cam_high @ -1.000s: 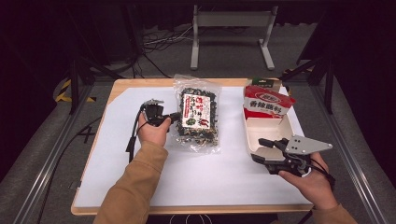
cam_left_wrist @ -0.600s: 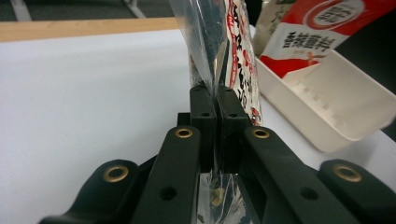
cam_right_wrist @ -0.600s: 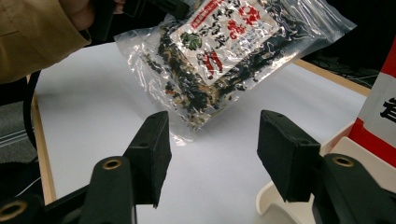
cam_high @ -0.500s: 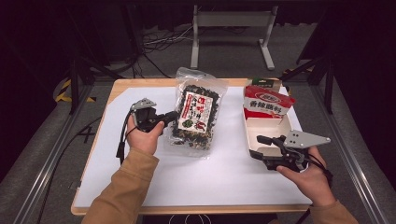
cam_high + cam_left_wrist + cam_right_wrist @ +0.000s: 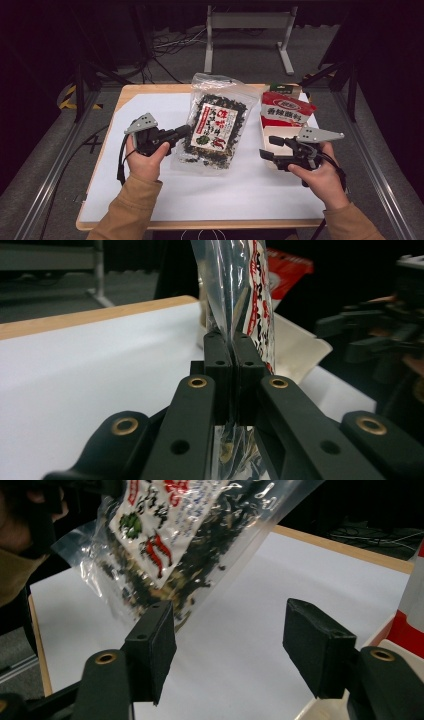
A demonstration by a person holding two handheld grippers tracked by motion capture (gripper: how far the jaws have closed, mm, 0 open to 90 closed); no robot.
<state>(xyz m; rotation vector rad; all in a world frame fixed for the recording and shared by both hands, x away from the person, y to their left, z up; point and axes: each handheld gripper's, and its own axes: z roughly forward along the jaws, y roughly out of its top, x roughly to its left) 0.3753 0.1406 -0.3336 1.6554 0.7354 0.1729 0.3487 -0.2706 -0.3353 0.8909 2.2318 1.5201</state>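
A clear bag of dark dried seaweed (image 5: 216, 125) with a red and white label hangs tilted above the white table sheet. My left gripper (image 5: 183, 132) is shut on the bag's left edge; in the left gripper view the clear film (image 5: 240, 290) is pinched between the closed jaws (image 5: 232, 357). My right gripper (image 5: 269, 148) stands open to the right of the bag, with nothing between its jaws. In the right gripper view the bag (image 5: 180, 535) hangs ahead and to the left of the open gripper (image 5: 230, 635).
A red and white snack packet (image 5: 286, 110) stands in a white tray (image 5: 265, 132) at the table's right side, just behind my right gripper. The white sheet (image 5: 150, 107) covers the wooden table. A metal stand (image 5: 247, 22) and cables are on the floor behind.
My left gripper has drawn left and nearer with the bag's edge in it, and the bag has risen off the sheet and tilted. My right gripper has edged left.
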